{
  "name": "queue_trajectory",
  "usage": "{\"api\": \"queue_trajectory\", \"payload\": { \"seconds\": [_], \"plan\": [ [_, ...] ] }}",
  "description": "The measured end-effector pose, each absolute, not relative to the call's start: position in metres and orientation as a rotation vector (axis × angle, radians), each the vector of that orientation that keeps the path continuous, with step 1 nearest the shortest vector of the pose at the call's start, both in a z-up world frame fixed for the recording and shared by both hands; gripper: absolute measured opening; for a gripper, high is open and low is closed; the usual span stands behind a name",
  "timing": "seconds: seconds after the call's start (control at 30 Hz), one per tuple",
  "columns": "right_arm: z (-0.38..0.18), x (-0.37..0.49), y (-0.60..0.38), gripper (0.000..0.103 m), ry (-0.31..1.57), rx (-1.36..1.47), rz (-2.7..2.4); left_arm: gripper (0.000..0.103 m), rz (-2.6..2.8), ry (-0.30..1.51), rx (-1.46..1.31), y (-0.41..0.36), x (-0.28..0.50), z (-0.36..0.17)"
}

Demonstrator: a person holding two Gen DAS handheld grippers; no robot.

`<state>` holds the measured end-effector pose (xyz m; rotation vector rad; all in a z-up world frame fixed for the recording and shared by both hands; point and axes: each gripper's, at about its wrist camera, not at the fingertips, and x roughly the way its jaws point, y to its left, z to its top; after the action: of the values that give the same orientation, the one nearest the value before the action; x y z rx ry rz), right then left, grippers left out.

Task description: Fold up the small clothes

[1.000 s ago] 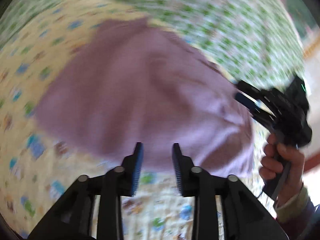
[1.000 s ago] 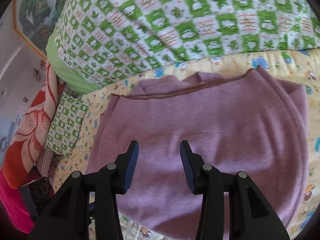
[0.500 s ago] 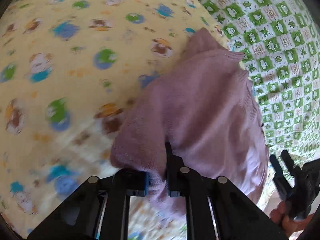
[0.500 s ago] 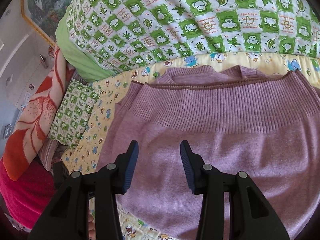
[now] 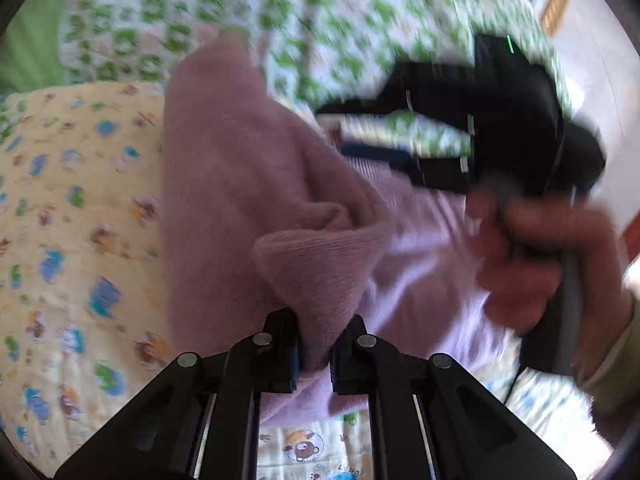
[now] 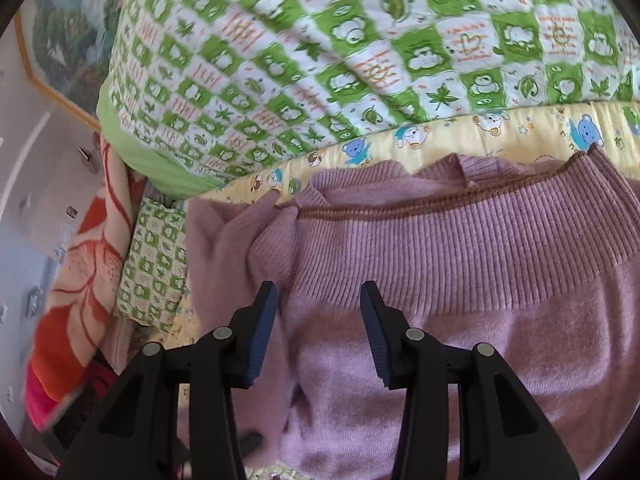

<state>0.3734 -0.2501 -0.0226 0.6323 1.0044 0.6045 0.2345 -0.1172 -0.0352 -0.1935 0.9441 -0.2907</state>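
A small mauve knitted sweater point(image 6: 460, 288) lies on a yellow cartoon-print sheet point(image 5: 72, 216), its ribbed hem with a brown edge toward the far side. My left gripper point(image 5: 316, 344) is shut on a bunched fold of the sweater point(image 5: 320, 264) and holds it lifted over the rest of the garment. My right gripper point(image 6: 318, 328) is open and empty just above the sweater below the ribbed hem; it also shows in the left wrist view point(image 5: 460, 120), held by a hand at the right.
A green-and-white checked quilt point(image 6: 360, 60) is piled behind the sweater. A small checked pillow point(image 6: 156, 264) and an orange-red floral blanket point(image 6: 80, 280) lie at the left. A framed picture hangs on the wall point(image 6: 60, 32).
My left gripper, shut on the sweater's edge, has lifted and carried the fold toward the right gripper. The right gripper has moved closer to the ribbed hem, still open.
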Motion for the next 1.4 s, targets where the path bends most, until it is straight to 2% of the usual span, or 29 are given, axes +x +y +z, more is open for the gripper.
{"api": "queue_trajectory", "payload": {
  "seconds": [0.13,0.53,0.57,0.6,0.67,0.83,1.0,1.2,1.4],
  "plan": [
    [-0.040,0.384,-0.255,0.059,1.069,0.659,0.632,0.009,-0.292,0.967,-0.215,-0.116,0.239,-0.047],
    [-0.059,0.427,-0.196,0.061,1.106,0.618,0.764,0.009,-0.299,0.979,-0.179,-0.109,0.229,-0.042],
    [-0.058,0.431,-0.190,0.054,1.106,0.596,0.769,0.009,-0.296,0.979,-0.173,-0.109,0.229,-0.041],
    [-0.057,0.436,-0.183,0.037,1.110,0.566,0.774,0.009,-0.294,0.978,-0.169,-0.108,0.229,-0.040],
    [-0.053,0.442,-0.174,0.017,1.119,0.519,0.763,0.009,-0.298,0.973,-0.165,-0.107,0.230,-0.033],
    [-0.007,0.430,-0.193,0.015,1.013,0.514,0.785,0.009,-0.383,0.914,-0.185,-0.119,0.227,0.006],
    [0.043,0.408,-0.265,0.015,0.887,0.552,0.726,0.009,-0.545,0.884,-0.152,-0.175,0.225,0.025],
    [0.005,0.377,-0.355,0.015,0.929,0.558,0.525,0.009,-0.631,0.968,-0.050,-0.236,0.224,-0.011],
    [-0.030,0.361,-0.399,0.015,0.946,0.619,0.460,0.009,-0.664,1.004,0.013,-0.257,0.222,-0.026]
  ]
}}
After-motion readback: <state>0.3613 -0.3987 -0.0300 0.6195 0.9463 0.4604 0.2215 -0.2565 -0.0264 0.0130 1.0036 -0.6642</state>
